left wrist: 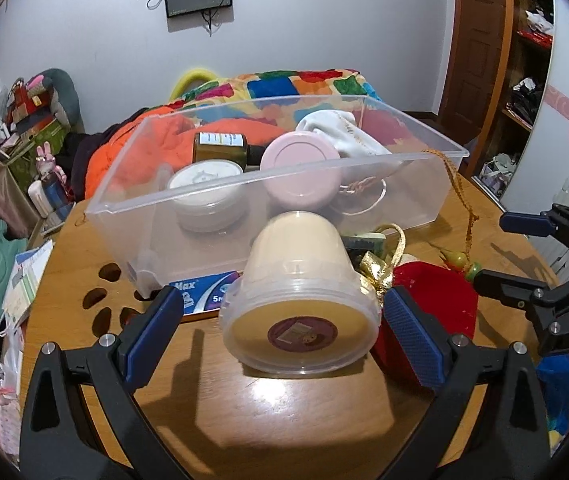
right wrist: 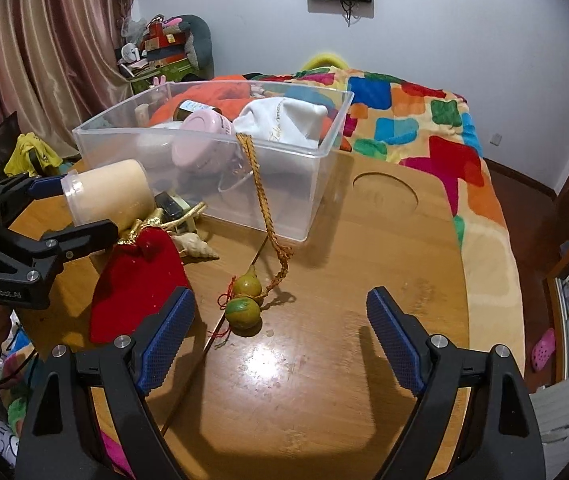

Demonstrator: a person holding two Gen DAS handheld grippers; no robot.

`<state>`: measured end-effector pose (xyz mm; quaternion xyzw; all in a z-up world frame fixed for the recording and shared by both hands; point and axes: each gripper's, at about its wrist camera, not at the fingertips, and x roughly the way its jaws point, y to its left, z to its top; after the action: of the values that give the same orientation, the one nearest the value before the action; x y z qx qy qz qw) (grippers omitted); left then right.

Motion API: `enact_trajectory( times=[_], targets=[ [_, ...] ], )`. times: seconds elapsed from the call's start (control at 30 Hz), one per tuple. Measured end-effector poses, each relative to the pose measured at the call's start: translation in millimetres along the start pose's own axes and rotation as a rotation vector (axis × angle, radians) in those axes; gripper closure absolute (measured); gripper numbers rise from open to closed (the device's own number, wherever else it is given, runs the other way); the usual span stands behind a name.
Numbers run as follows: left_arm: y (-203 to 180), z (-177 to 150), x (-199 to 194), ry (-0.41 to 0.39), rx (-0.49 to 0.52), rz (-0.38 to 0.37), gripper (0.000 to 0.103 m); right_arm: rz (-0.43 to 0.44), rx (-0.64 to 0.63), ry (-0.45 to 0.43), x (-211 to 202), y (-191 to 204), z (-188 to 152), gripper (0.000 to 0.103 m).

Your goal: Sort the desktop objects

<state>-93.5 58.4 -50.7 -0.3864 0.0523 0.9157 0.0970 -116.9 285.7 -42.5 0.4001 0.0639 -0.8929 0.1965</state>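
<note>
A clear plastic jar [left wrist: 300, 300] of cream-coloured contents lies on its side on the wooden table [left wrist: 284, 408], its lidded end toward the near edge and its bottom end pointing at the clear plastic bin [left wrist: 212, 208] just behind it. The left gripper [left wrist: 280, 332] has its blue pads on either side of the lid end; the right pad sits against the rim, the left pad shows a small gap, so whether the jar is truly pinched cannot be told. Just right of the jar lies a red velvet pouch [left wrist: 436, 300] with a gold ribbon [left wrist: 380, 272], and a blue packet [left wrist: 200, 300] pokes out from under the jar's left side. Inside the bin rest a pink round container [left wrist: 304, 164], a white-lidded tub [left wrist: 204, 184], a brown bottle [left wrist: 220, 146] and a white cloth bag [left wrist: 340, 132]. A gold braided cord [right wrist: 268, 216] hangs over the bin's near wall and runs down to two small green-yellow gourds [right wrist: 244, 304] on the table. The right gripper [right wrist: 280, 340] hangs over bare table with its jaws spread wide and nothing between them, the gourds just beyond its left finger, a seashell [right wrist: 196, 246] farther left.
</note>
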Motion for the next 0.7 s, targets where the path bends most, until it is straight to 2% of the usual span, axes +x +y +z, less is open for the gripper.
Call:
enact_trajectory(
  times=[0.1,0.23,0.37,0.53,0.7],
  targets=[
    [1.7,0.2,4.5,0.020,-0.029,-0.015,0.002,0.007,-0.004,0.002,2.8,0.8,-0.9,0.022],
    [5.9,1.9,8.5,0.041,-0.073,-0.061,0.002,0.025,-0.008,0.018,8.6,1.6,-2.2,0.032],
    [10.9,0.8,10.4,0.038,-0.113,-0.036,0.002,0.047,-0.001,0.022,11.5,1.8,-2.4,0.040],
    [19.3,-1.1,10.5,0.040,-0.172,-0.058,0.002,0.065,0.005,0.020,12.8,3.2,-2.3,0.045],
    [19.9,-1.8,10.1,0.037,-0.174,-0.063,0.002,0.073,0.021,0.017,13.7,1.2,-2.3,0.045]
  ],
)
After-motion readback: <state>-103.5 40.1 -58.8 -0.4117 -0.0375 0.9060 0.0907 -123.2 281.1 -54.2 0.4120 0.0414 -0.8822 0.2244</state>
